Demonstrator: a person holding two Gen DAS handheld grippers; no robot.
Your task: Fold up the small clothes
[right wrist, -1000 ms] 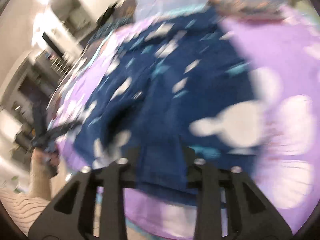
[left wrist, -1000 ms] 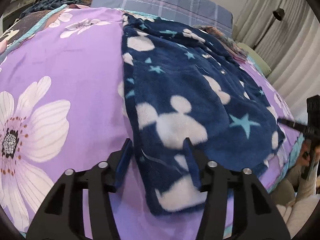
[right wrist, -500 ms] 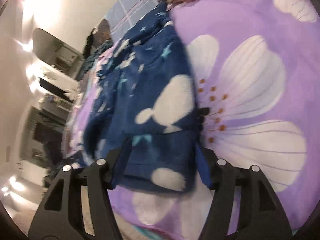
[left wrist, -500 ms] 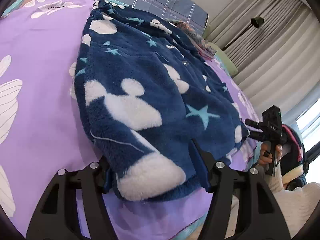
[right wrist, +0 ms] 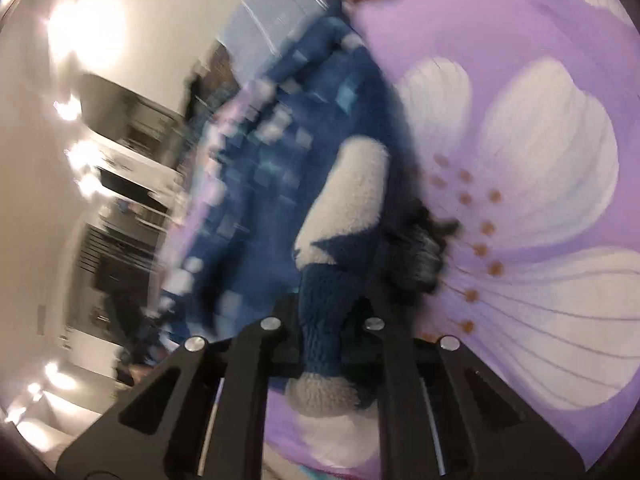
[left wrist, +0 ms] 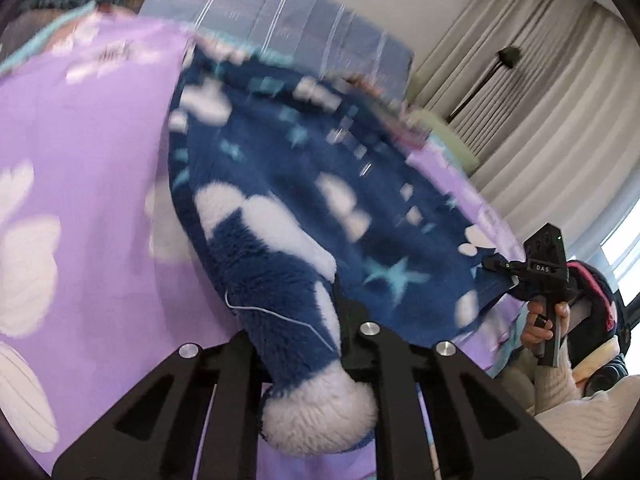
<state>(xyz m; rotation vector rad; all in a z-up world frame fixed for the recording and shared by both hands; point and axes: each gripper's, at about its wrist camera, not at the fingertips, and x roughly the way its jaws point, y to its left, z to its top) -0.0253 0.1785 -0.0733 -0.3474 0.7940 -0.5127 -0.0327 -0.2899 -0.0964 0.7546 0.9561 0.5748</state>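
A navy fleece garment with white mouse shapes and teal stars lies spread on a purple bed. My left gripper is shut on its near corner, and the fleece bunches up between the jaws with a white tuft poking out toward the camera. My right gripper, held in a person's hand, pinches the garment's other near corner at the bed's right edge. In the right wrist view the right gripper is shut on a thick fold of the garment, which stretches away blurred.
The purple bedsheet with big white flowers spreads to both sides. A plaid pillow lies at the head of the bed. Curtains and a floor lamp stand to the right. More clothes lie beyond the garment.
Both grippers went from open around the garment's near corners to shut on them. The left one has lifted its corner a little, and the fleece has bunched up.
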